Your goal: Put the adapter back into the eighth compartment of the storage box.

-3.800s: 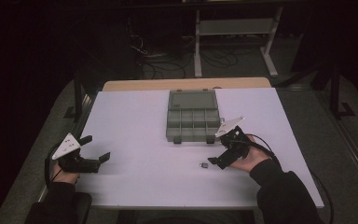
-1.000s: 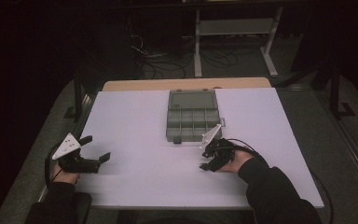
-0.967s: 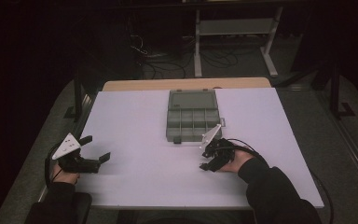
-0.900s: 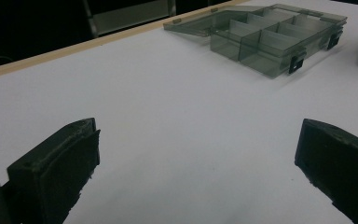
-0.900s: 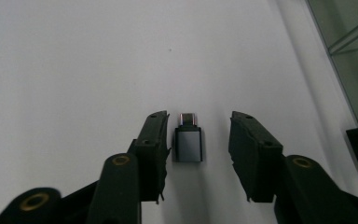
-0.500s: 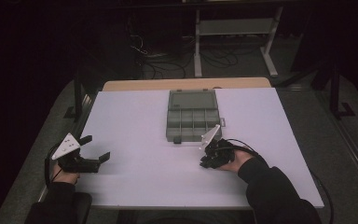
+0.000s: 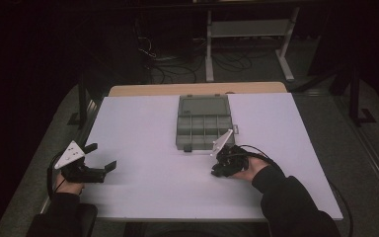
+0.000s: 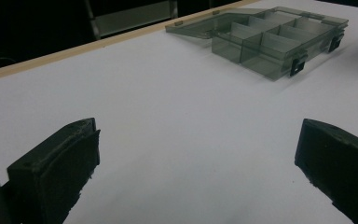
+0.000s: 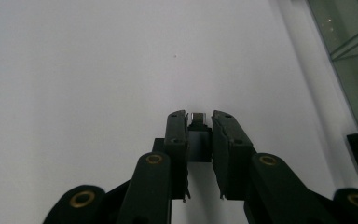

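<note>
Metallic and small, a grey part [image 9: 198,116] sits pinched between the two black jaws of the right gripper [image 9: 199,122], right at their tips and just over the white table [image 9: 74,70]; what kind of part it is I cannot tell. Those jaws have just been closing, and now they clamp the part from both sides with only its top edge peeking out. In the high view the right gripper [image 7: 216,172] points down at the tabletop near the front edge of the clear compartment box [image 7: 203,123], a little toward the person from the box's near right corner, with the hand and dark sleeve coming in from the lower right. A cable loops out from the gripper across the table beside the wrist.

The box lies open at the middle of the far half of the table, its lid folded back flat and its dividers showing; in the left gripper view the box [image 8: 270,44] sits well ahead at upper right. The left gripper [image 7: 103,159] rests low at the table's near left corner, well apart from the box, its jaws spread wide with only bare white surface between them
</note>
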Motion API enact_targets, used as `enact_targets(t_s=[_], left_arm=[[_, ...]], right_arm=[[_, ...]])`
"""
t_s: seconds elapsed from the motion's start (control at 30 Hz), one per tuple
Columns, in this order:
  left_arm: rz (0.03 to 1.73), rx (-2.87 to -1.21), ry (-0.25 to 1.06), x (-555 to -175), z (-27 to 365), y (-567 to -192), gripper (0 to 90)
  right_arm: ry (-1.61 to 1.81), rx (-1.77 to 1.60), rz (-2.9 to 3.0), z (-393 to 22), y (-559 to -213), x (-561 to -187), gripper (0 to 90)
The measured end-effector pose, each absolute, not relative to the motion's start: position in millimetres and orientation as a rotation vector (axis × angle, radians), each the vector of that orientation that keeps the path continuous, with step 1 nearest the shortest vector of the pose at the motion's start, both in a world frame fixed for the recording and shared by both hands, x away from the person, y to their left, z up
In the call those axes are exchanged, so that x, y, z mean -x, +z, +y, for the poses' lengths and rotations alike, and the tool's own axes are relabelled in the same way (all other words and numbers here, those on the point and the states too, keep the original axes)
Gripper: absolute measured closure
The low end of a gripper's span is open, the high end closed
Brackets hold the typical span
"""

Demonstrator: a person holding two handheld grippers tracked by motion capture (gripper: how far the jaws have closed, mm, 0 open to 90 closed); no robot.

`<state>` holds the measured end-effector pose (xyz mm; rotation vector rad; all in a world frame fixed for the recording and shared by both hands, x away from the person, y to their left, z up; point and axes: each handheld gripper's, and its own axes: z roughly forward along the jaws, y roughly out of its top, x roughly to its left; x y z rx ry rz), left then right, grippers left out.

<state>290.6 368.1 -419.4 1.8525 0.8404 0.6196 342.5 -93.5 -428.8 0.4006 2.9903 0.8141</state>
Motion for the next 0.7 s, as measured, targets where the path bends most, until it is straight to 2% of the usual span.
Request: enact_targets(t_s=[0.7], left_arm=[[0.842,-1.851,0.618,-290,368,-419,0.0]], right_arm=[[0.921,-0.43,2.899,-111,-398,-348,75.5]])
